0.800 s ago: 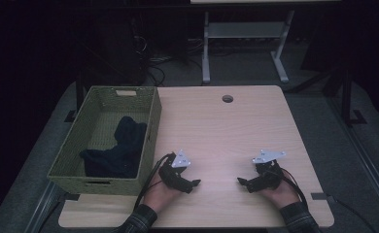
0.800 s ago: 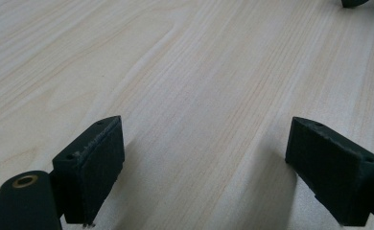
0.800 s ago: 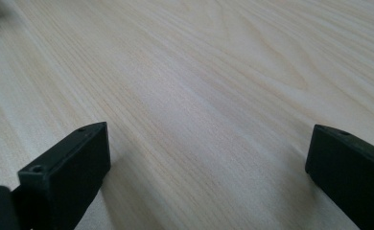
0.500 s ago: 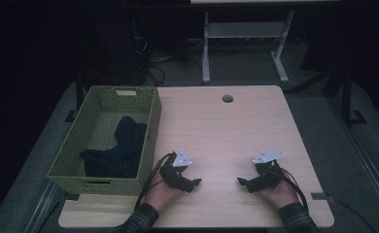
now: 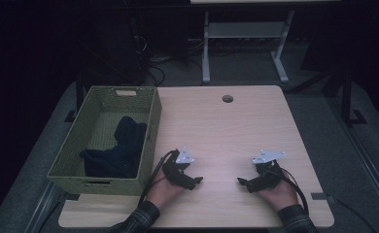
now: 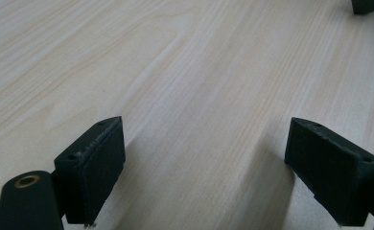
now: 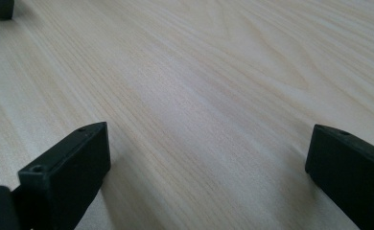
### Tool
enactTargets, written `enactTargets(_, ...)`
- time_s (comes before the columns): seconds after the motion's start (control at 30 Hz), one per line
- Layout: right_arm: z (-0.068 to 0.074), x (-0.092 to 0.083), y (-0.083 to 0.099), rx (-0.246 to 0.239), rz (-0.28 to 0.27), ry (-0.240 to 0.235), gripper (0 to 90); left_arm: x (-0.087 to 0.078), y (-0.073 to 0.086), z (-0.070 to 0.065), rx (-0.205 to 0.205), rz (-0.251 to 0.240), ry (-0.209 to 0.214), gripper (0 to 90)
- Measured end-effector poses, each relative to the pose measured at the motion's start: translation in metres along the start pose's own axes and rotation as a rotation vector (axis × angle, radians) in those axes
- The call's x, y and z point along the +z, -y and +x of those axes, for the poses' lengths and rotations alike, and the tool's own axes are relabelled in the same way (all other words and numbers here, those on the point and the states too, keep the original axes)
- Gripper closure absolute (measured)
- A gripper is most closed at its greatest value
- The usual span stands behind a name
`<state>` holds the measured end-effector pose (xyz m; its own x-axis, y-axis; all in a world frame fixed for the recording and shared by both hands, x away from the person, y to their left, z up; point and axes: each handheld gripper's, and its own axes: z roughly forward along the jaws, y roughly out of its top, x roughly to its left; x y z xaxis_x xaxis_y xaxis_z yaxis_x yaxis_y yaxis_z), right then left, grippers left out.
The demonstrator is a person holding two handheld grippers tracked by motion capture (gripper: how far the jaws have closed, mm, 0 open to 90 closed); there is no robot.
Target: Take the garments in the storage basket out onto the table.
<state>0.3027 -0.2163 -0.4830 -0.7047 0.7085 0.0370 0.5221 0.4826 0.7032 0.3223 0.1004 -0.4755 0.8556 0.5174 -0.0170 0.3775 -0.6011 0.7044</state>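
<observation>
A green woven basket (image 5: 148,126) stands at the table's left edge, and dark clothing (image 5: 117,150) lies inside it. My left gripper (image 5: 196,181) rests low on the light wooden table (image 5: 216,131) near the front, just right of the basket, jaws pointing right. My right gripper (image 5: 241,182) rests opposite it, jaws pointing left. In the left gripper view the left gripper (image 6: 204,158) is open, with bare wood between its jaws. The right gripper (image 7: 206,167) is likewise open over bare wood in the right gripper view. Each view catches the other gripper's tip in a top corner.
A round cable hole (image 5: 227,99) sits near the table's far edge. Behind the table stands a white metal frame (image 5: 241,43) on a dark floor with cables. Bare wood stretches between the grippers and the far edge.
</observation>
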Motion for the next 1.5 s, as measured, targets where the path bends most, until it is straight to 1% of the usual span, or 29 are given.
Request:
enactTargets(0.1,0.000,0.000,0.000,0.000,0.000,-0.001,1.1,0.000,0.000,0.000,-0.006,0.002,0.007,13.3)
enactTargets(0.17,0.000,0.000,0.000,0.000,0.000,-0.001,1.1,-0.002,-0.001,0.000,0.008,0.019,0.002,13.4)
enactTargets(0.23,0.000,0.000,0.000,0.000,0.000,-0.001,1.0,-0.005,-0.003,0.001,0.004,0.023,0.002,13.4)
enactTargets(0.27,0.000,0.000,0.000,0.000,0.001,-0.002,1.1,-0.010,-0.004,0.002,-0.009,0.011,-0.002,13.4)
enactTargets(0.3,0.000,0.000,0.000,0.000,0.001,-0.002,1.1,-0.010,-0.004,0.002,-0.009,0.011,-0.002,13.4)
enactTargets(0.37,0.000,0.000,0.000,-0.001,0.001,-0.002,1.0,-0.014,-0.006,0.002,-0.002,0.003,-0.007,13.5)
enactTargets(0.4,0.000,0.000,0.000,-0.001,0.001,-0.003,1.1,-0.016,-0.008,0.003,0.007,0.015,-0.012,13.5)
enactTargets(0.43,0.000,0.000,0.000,-0.001,0.001,-0.003,1.1,-0.016,-0.008,0.003,0.007,0.015,-0.012,13.5)
enactTargets(0.5,0.000,0.000,0.000,-0.002,0.001,-0.004,1.1,-0.018,-0.009,0.004,-0.002,0.008,-0.002,13.5)
enactTargets(0.53,0.000,0.000,0.000,-0.002,0.001,-0.004,1.1,-0.018,-0.009,0.005,-0.004,0.019,0.003,13.5)
enactTargets(0.57,0.000,0.000,0.000,-0.002,0.001,-0.003,1.1,-0.017,-0.010,0.005,-0.002,0.028,-0.003,13.5)
enactTargets(0.63,0.000,0.000,0.000,-0.006,-0.002,-0.002,1.1,-0.019,-0.012,0.006,-0.017,0.030,-0.002,13.5)
enactTargets(0.67,0.000,0.000,0.000,-0.006,-0.001,-0.002,1.1,-0.020,-0.013,0.006,-0.018,0.029,0.001,13.5)
enactTargets(0.7,0.000,0.000,0.000,-0.006,-0.001,-0.002,1.0,-0.022,-0.015,0.005,-0.007,0.025,0.000,13.5)
enactTargets(0.77,0.000,0.000,0.000,-0.005,-0.001,-0.003,1.1,-0.023,-0.017,0.005,0.005,0.046,0.001,13.5)
enactTargets(0.9,0.000,0.000,0.000,-0.003,0.000,-0.001,1.1,-0.028,-0.020,0.008,-0.028,0.031,0.029,13.5)
enactTargets(1.03,0.000,0.000,0.000,-0.003,0.000,0.000,1.0,-0.031,-0.024,0.006,-0.005,0.046,0.025,13.5)
enactTargets(1.13,0.000,0.000,0.000,-0.003,0.000,-0.001,1.1,-0.034,-0.027,0.006,-0.019,0.044,0.035,13.7)
enactTargets(1.17,0.000,0.000,0.000,-0.003,0.000,-0.001,1.1,-0.035,-0.028,0.006,-0.023,0.046,0.032,13.7)
enactTargets(1.23,0.000,0.000,0.000,-0.003,0.000,-0.001,1.0,-0.037,-0.033,0.005,-0.003,0.074,0.020,13.8)
enactTargets(1.37,0.000,0.000,0.000,-0.003,0.000,-0.001,1.1,-0.039,-0.036,0.005,-0.004,0.077,0.024,13.8)
enactTargets(1.5,0.000,0.000,0.000,-0.003,0.000,-0.001,1.1,-0.042,-0.038,0.006,-0.019,0.076,0.035,13.8)
